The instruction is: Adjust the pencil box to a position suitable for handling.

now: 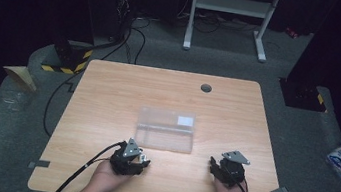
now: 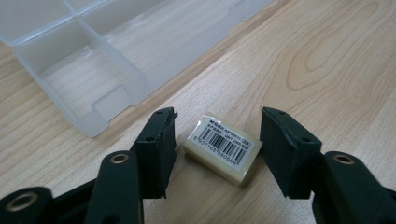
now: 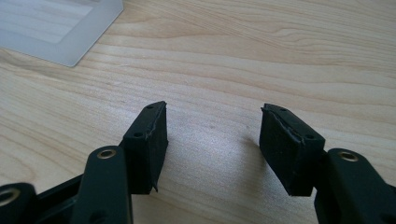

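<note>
Lying beside the empty organizer box (image 2: 93, 60), an eraser (image 2: 223, 148).

We hold a black two-jaw left gripper (image 1: 130, 158) and a matching right gripper (image 1: 230, 169), each topped by a grey three-cornered plate. Black cables trail toward the frame's bottom. Brass-ringed screw holes mark the arms; our forearms are bare.

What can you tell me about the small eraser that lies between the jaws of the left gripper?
The eraser is a small cream-coloured block, rubbery in look, with a white label that bears a barcode and small print. It lies flat on the wooden table, set at a slant, close to the clear plastic box but apart from it. The left gripper stands open around it; neither pad presses on it.
</note>
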